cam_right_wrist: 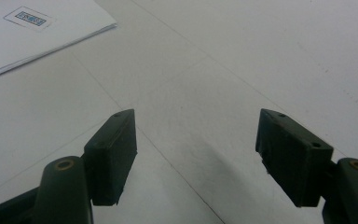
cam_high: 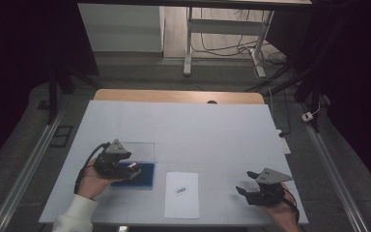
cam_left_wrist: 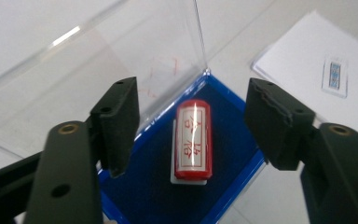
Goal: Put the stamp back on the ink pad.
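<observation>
left gripper (cam_left_wrist: 191,126) low over the blue tray (cam_left_wrist: 242,154), jaws wide astride the untouched red stamp (cam_left_wrist: 193,140)

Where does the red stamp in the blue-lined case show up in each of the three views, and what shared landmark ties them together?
High view: the red stamp lies in the blue-lined case, lower left, under the left gripper.
Left gripper view: centre of the picture, lying between the open jaws, untouched.
Right gripper view: not in it.
Shared landmark: the white sheet with a small printed label.
</observation>
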Tool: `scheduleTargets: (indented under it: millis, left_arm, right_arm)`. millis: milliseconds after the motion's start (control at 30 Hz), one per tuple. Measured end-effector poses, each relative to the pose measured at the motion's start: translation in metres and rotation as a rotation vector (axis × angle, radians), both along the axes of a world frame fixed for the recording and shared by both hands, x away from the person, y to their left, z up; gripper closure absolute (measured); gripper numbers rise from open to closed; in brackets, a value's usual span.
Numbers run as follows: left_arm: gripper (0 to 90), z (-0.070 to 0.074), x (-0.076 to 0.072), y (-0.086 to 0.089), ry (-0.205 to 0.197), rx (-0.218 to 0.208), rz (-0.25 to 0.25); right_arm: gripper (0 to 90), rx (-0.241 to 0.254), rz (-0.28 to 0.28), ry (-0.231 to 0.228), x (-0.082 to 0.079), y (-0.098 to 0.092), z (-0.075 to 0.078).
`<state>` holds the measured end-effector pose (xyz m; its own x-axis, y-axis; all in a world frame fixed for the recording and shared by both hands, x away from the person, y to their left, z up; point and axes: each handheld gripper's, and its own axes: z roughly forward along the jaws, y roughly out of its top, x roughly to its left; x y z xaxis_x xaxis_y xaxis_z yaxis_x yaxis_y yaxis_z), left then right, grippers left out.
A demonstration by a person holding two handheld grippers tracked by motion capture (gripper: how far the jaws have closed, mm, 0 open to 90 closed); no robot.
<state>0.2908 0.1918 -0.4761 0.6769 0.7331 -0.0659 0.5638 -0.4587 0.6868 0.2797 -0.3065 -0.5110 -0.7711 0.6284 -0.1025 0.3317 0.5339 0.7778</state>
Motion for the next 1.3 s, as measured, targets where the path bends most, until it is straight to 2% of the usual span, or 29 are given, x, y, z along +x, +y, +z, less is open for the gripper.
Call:
scheduleTargets:
  millis: [167, 267, 333, 567, 800, 933, 1300]
  left_arm:
    - [31.1, 0.004, -0.008, 0.001, -0.036, -0.016, 0.007]
    - [28.9, 0.005, -0.018, 0.003, -0.057, -0.039, 0.022]
    - [28.3, 0.003, -0.025, 0.006, -0.06, -0.062, 0.034]
    - [25.0, -0.01, -0.046, 0.023, -0.077, -0.097, 0.092]
    - [24.3, -0.019, -0.065, 0.036, -0.078, -0.12, 0.103]
    - [24.3, -0.023, -0.069, 0.038, -0.074, -0.124, 0.096]
    - [24.3, -0.029, -0.067, 0.039, -0.06, -0.112, 0.094]
  right_arm:
    - [29.1, 0.015, 0.006, -0.008, -0.001, 0.0, 0.001]
    - [29.1, 0.027, 0.009, -0.01, -0.002, -0.001, 0.002]
    - [29.2, 0.023, 0.002, -0.009, -0.003, -0.002, 0.002]
    - [29.2, 0.024, 0.0, -0.007, -0.005, -0.006, 0.0]
    - [29.2, 0.021, -0.009, -0.016, -0.006, -0.008, 0.001]
    - [29.3, 0.024, -0.005, -0.02, -0.005, -0.011, 0.001]
    - [29.6, 0.043, -0.016, -0.027, -0.004, -0.015, 0.0]
